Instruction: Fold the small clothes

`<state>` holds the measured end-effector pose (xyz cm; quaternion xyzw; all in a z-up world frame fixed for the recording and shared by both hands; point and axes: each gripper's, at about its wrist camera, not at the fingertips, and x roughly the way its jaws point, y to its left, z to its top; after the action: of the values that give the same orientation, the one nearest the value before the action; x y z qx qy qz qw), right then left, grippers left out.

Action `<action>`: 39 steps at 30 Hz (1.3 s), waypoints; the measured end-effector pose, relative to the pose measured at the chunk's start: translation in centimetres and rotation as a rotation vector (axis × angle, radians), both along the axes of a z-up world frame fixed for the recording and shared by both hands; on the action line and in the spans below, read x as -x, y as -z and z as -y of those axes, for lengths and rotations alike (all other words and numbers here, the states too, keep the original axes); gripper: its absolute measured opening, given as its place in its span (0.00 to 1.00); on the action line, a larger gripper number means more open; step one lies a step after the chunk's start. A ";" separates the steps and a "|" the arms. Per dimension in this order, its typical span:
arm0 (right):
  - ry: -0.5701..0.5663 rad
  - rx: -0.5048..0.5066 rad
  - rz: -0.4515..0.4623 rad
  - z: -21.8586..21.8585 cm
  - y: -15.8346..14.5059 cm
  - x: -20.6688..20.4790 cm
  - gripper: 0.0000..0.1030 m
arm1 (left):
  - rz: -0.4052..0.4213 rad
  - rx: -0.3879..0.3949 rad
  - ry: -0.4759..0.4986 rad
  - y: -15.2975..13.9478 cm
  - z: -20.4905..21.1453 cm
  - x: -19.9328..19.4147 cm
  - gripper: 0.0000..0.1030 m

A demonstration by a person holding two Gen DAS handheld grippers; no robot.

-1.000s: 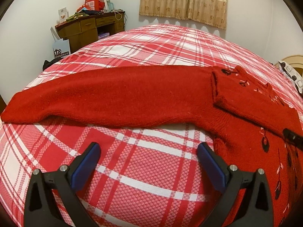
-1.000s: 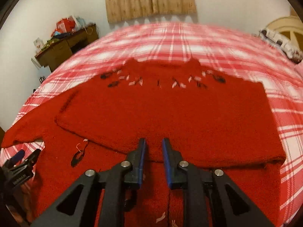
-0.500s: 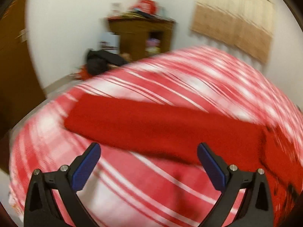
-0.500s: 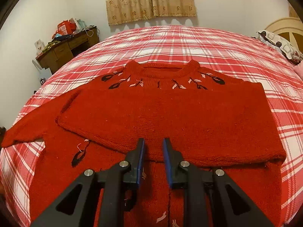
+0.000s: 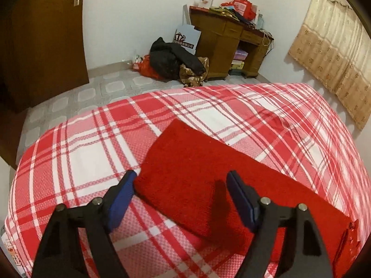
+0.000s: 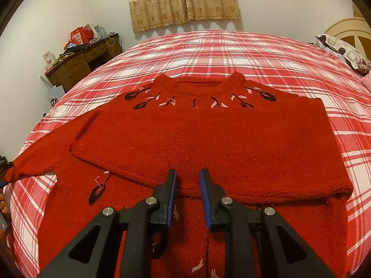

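Your red sweater (image 6: 208, 143) lies flat on the plaid bedspread (image 6: 231, 53), neck toward the curtain (image 6: 183, 0), with 1 sleeve folded across its chest. The other sleeve (image 5: 208, 178) stretches out toward the bed's edge. Your left gripper (image 5: 180, 183) sits over that sleeve's cuff end, its jaws closing with the cuff between them, the pads not yet pressing it. Your right gripper (image 6: 188, 178) hovers over the folded sleeve's lower edge, its 2 fingers narrowly apart, holding nothing.
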<state>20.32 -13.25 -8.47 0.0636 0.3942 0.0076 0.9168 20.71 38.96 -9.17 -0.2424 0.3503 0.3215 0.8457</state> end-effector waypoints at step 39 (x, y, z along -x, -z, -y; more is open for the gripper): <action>-0.015 -0.151 0.021 1.9 0.3 0.1 0.28 | 0.061 -0.076 0.909 -3.2 37.8 -3.0 0.19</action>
<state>20.27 -15.11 -8.79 0.1295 0.3832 0.0449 0.9134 23.67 1.20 -5.94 -0.0423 0.3841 -0.0771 0.9191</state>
